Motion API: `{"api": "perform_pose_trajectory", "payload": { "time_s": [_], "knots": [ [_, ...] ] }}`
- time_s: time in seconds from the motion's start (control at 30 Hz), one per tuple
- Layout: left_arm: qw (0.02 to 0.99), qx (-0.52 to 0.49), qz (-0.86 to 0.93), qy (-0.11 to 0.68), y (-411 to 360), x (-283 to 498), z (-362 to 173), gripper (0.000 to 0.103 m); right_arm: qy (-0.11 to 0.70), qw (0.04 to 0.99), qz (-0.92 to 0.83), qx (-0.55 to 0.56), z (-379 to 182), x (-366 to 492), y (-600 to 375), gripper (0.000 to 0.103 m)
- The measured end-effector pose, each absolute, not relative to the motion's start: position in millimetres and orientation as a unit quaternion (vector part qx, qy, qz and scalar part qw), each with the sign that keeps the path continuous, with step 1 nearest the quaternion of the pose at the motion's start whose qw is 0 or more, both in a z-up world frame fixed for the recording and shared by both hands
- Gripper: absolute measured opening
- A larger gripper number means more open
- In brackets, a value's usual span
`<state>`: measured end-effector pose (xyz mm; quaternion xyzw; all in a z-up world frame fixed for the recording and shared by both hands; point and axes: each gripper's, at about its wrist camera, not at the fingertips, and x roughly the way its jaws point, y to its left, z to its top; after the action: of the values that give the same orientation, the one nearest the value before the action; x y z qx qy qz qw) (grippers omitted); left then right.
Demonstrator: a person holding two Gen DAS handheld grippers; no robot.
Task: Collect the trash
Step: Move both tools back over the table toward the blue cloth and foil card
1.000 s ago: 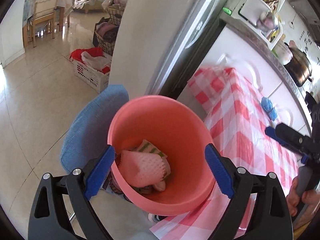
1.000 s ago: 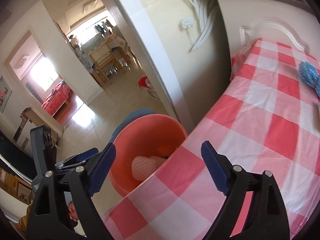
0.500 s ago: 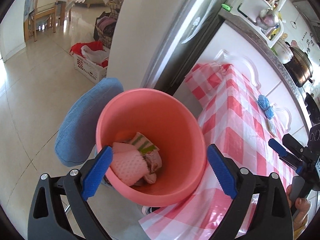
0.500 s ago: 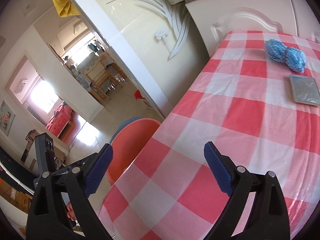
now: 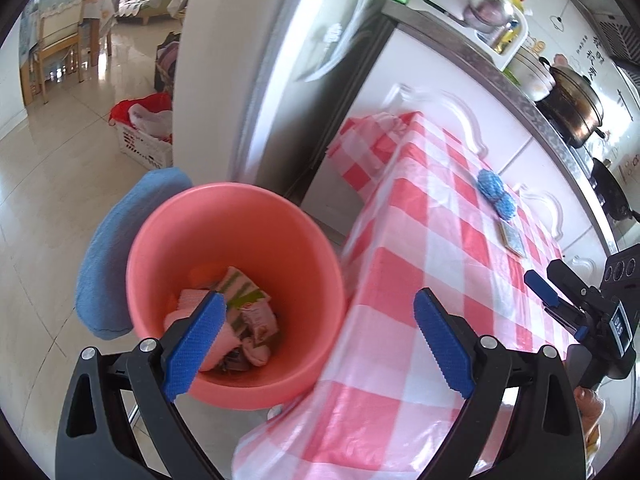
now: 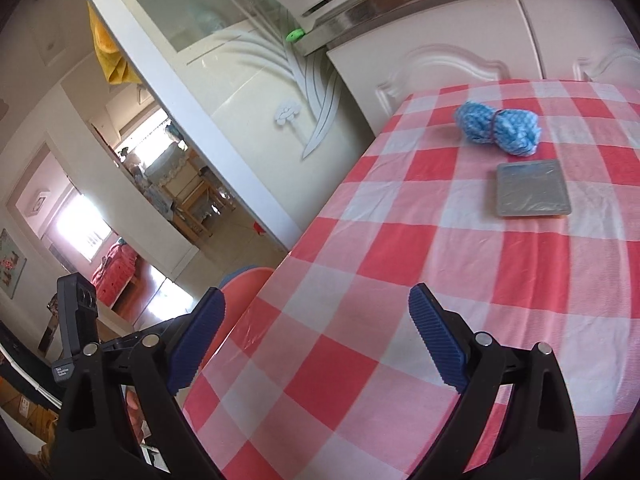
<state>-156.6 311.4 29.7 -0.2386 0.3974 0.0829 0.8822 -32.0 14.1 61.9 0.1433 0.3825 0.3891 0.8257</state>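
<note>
A pink bin (image 5: 240, 240) stands on the floor at the table's left edge and holds pink foam wrap and a green-striped packet (image 5: 240, 292). My left gripper (image 5: 320, 340) is open and empty above the bin's right rim. My right gripper (image 6: 316, 340) is open and empty over the red-checked tablecloth (image 6: 460, 280). A blue bundle (image 6: 496, 128) and a flat grey packet (image 6: 532, 194) lie on the far part of the table, also in the left wrist view (image 5: 494, 188). The bin's rim (image 6: 240, 284) shows at the table edge.
A blue cushioned stool (image 5: 116, 248) stands left of the bin. A white pillar and glass door (image 5: 256, 80) rise behind it. White cabinets (image 6: 460, 52) back the table. A white basket with bags (image 5: 144, 140) sits on the tiled floor.
My left gripper has drawn back and to the right, from inside the bin to over its right rim. My right gripper has swung right from the bin towards the table's items.
</note>
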Motion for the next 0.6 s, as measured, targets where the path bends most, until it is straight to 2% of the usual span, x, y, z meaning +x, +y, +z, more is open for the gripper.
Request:
{"api": "perform_pose_trajectory", "payload": {
  "time_s": [0.6],
  "knots": [
    [0.890,-0.186,0.039,0.414,238.9,-121.9,49.7,0.094,0.343,0.853,0.344,0.191,72.2,-16.0,-72.6,0.094]
  ]
}}
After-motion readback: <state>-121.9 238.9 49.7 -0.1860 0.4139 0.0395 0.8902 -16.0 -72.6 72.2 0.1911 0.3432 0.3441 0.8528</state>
